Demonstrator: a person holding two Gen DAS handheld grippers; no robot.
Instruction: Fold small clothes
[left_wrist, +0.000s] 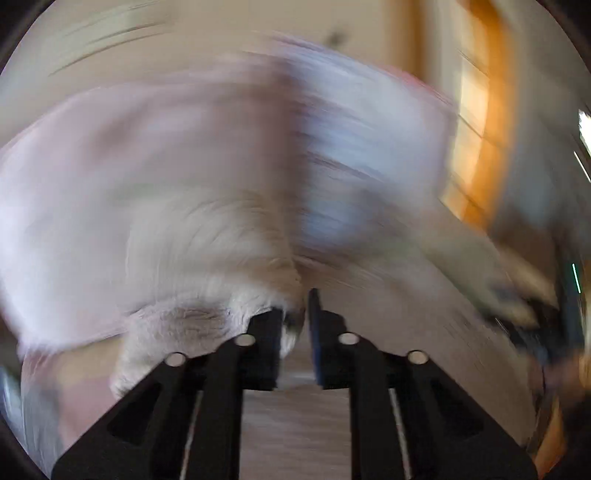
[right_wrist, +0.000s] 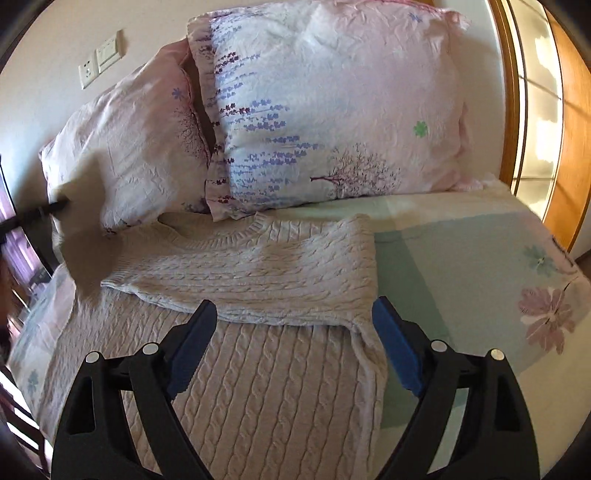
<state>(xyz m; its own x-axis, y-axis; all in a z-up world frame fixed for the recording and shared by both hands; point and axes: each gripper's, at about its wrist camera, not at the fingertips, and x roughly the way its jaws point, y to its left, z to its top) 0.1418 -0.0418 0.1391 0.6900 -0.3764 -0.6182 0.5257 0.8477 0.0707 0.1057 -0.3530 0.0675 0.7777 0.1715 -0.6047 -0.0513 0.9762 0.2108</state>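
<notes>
Sweater (right_wrist: 251, 280), beige cable-knit, lies on the bed (right_wrist: 461, 251) just below 2 pillows (right_wrist: 332, 110), one sleeve folded across its chest. Right gripper (right_wrist: 295, 325) hovers over sweater's folded sleeve edge, jaws spread wide, holding nothing. Left gripper (left_wrist: 295, 314), heavily blurred view, jaws nearly closed pinching beige knit.

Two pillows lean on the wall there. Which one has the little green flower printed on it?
The big pillow on the right, overlapping its neighbour. Its green flower sits near the right edge. The left pillow shows only a blue flower and dark branches.
</notes>
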